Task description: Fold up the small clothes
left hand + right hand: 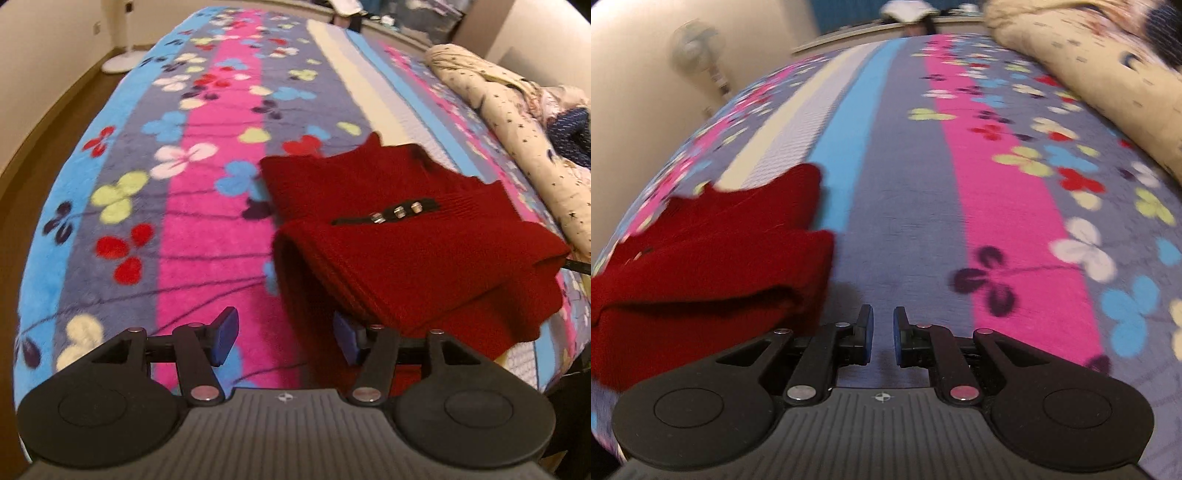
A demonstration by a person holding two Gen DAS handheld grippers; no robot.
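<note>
A dark red knit sweater [406, 236] lies folded on the bed, with a black strap and small metal studs [397, 212] across its top. My left gripper [284, 334] stands open at the sweater's near left corner. Its right pad [345, 334] sits under the overhanging red edge and its left pad [223, 334] is over the blanket; neither presses on the cloth. In the right wrist view the sweater [713, 258] lies to the left. My right gripper [883, 332] is shut to a thin slit over bare blanket beside it, with nothing between the pads.
A fleece blanket [192, 221] with blue, grey and pink stripes and flower prints covers the bed. A cream star-print quilt [517, 122] is bunched along the right side, also in the right wrist view as the quilt [1089, 66]. A standing fan [698, 51] and its base [120, 61] are by the wall.
</note>
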